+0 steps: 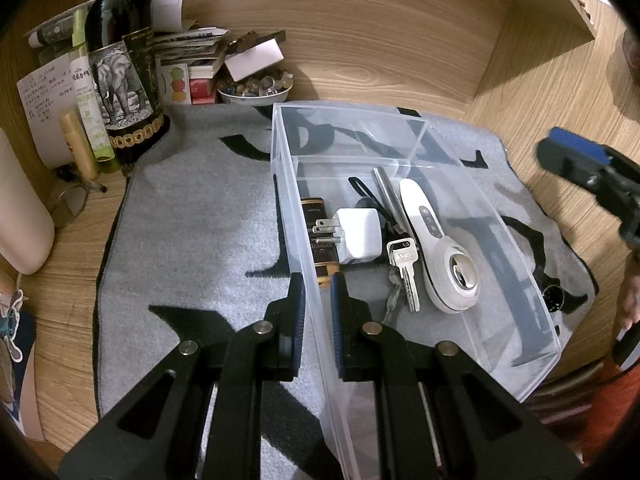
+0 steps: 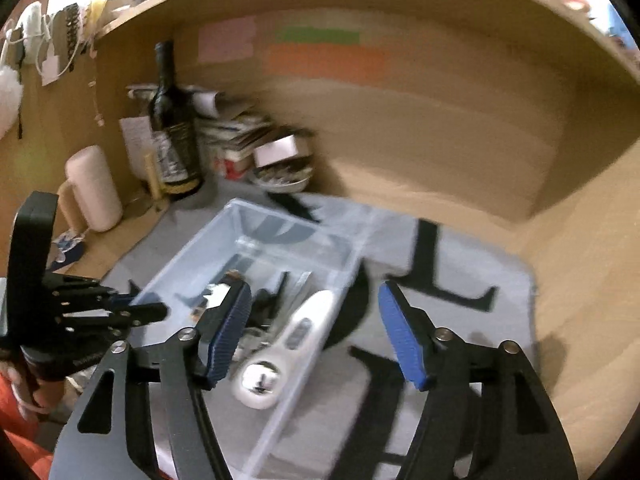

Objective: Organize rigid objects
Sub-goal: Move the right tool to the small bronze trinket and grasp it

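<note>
We clamp the left gripper [image 1: 318, 292] on the near wall of the clear bin [image 1: 532, 376]; a slip would tip it. The right gripper [image 2: 316, 332] hangs released above, though blur hides details. At 12 o'clock, the keys [image 1: 406, 276], charger [image 1: 360, 236] and white opener [image 1: 436, 248] could spill.

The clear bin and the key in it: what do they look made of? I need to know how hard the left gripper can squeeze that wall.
Clear bin: looks like thin glossy transparent plastic; the mat pattern shows through its walls. Key: apparently bare silvery metal, with a dull shine and cut teeth. The left gripper straddles the near wall.
</note>
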`<move>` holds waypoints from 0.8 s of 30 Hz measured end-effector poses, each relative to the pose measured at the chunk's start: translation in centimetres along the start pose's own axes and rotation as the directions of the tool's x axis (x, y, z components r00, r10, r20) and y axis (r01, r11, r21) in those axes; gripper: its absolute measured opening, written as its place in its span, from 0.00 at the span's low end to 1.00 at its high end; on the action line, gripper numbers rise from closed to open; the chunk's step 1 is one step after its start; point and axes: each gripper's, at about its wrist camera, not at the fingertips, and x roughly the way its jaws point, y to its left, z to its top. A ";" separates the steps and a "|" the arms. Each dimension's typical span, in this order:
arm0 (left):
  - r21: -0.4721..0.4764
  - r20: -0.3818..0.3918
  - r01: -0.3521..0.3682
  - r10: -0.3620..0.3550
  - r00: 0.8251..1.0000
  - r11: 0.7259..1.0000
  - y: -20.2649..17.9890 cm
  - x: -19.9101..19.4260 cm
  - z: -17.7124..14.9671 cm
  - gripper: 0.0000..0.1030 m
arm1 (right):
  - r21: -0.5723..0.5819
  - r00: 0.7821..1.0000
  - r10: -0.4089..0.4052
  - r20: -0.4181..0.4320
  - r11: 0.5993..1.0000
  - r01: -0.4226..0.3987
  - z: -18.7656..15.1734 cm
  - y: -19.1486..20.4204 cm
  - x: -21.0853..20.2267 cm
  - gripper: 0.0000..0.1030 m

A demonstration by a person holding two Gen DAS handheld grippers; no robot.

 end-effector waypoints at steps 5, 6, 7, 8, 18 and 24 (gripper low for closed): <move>-0.005 0.001 -0.001 0.001 1.000 1.000 0.0 -0.1 0.0 0.10 | 0.032 0.996 -0.089 0.019 0.996 0.089 -0.9 -2.1 -1.9 0.70; -0.004 0.000 -0.001 0.001 1.000 1.000 -0.2 -0.2 0.0 0.10 | 0.041 0.994 -0.106 0.016 0.994 0.105 -1.3 -2.5 -2.2 0.70; -0.006 0.001 -0.003 0.003 1.000 1.000 0.0 -0.1 0.0 0.10 | 0.052 0.992 -0.122 0.010 0.991 0.122 -1.8 -2.9 -2.4 0.70; -0.004 0.000 -0.002 0.002 1.000 1.000 -0.1 -0.2 0.0 0.11 | 0.064 0.991 -0.137 0.003 0.989 0.136 -2.3 -3.3 -2.6 0.70; -0.012 0.000 -0.008 0.008 1.000 1.000 -0.2 -0.4 0.0 0.11 | 0.230 0.965 -0.220 -0.140 0.941 0.248 -9.6 -6.5 -3.3 0.70; -0.002 -0.003 -0.007 0.007 1.000 1.000 0.0 -0.4 0.3 0.11 | 0.259 0.954 -0.218 -0.206 0.928 0.268 -12.9 -6.7 -3.5 0.70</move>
